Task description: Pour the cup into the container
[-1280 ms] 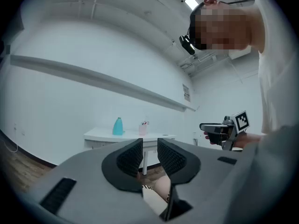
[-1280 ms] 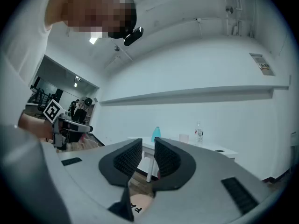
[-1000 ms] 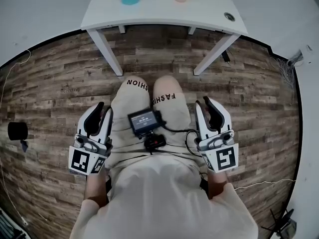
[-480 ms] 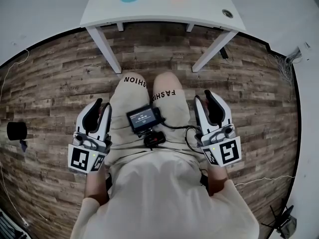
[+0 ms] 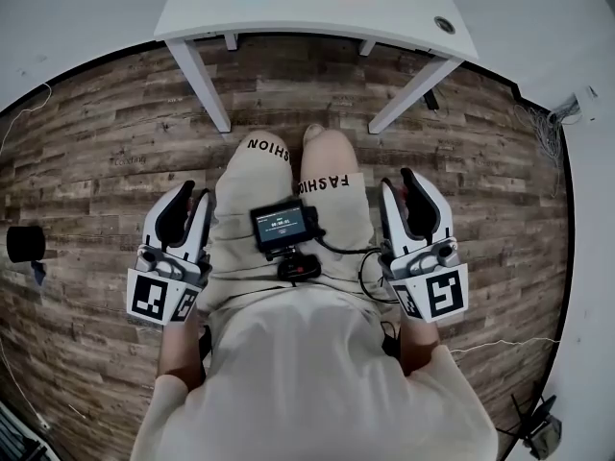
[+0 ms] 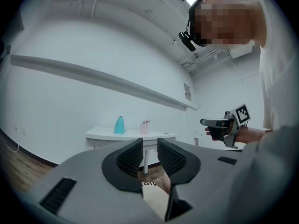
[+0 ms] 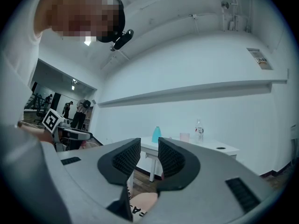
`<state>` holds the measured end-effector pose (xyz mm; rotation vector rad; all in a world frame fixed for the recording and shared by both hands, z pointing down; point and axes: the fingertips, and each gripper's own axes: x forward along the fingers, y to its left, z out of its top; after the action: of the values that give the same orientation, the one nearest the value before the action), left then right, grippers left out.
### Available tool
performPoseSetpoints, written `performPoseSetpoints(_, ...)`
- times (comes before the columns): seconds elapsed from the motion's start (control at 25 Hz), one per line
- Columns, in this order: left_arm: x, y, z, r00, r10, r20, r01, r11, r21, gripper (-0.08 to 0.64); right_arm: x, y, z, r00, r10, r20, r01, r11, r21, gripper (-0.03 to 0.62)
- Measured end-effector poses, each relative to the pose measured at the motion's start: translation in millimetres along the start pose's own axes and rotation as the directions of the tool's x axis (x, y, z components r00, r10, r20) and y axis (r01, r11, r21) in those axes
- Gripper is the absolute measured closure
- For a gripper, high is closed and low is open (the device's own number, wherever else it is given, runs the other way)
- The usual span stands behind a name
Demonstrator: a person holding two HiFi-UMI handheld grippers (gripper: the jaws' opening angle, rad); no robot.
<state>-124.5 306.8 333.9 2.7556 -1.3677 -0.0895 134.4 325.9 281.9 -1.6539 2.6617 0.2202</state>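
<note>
The cup (image 7: 185, 137) we are to pour is small, pale pink and upright. It stands on the far white table (image 5: 307, 15), well apart from both grippers. Near it on the left stands the container (image 7: 156, 134), teal and tapering toward its top; on the cup's right is a clear bottle (image 7: 200, 130). We cannot tell what any of them holds. Our left gripper (image 5: 192, 196) and right gripper (image 5: 399, 182) sit near us, beside our knees, each with its jaws drawn together on nothing.
</note>
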Motion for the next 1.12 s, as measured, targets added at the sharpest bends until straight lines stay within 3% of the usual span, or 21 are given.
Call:
performPoseSetpoints(0.64,60.9,-6.1,-12.6,0.997,-0.048,-0.054,0.050,0.999,0.020,0.453,33.9,-30.4,-31.5,1.000,0.008,-0.017,-0.008,0.999,0.044,0.492)
performPoseSetpoints(1.12,73.8,28.2,-47.3,0.995,-0.014,-0.102,0.012,1.000,-0.023,0.453,73.6,-29.7,-60.0,0.997,0.045,-0.063,-0.042,0.998,0.045,0.492)
